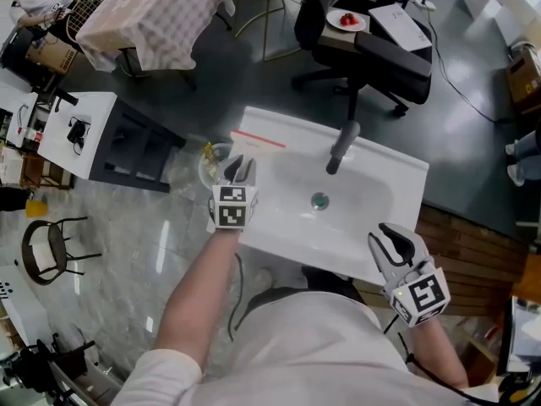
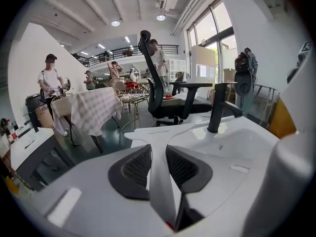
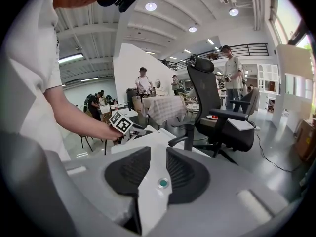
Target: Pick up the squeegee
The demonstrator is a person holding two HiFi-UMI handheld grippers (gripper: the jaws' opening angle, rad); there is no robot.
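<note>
L gripper (image 2: 158, 151) was clamped on the squeegee (image 2: 159, 130) mid-handle, T-blade pointing fwd over the sink (image 1: 397, 176) back-left rim. Couldn't tell if it was clear of the surface. R gripper (image 3: 158, 154) was spread and empty, over the near-right rim. Squeegee looked like light, rigid white plastic, prob slick, blade edge likely soft. Handle was the right grab spot imo; closer to the blade = less swing.

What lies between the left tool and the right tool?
Only the sink's basin with its drain, as the head view shows. The left tool grips the squeegee; the right tool is open.
</note>
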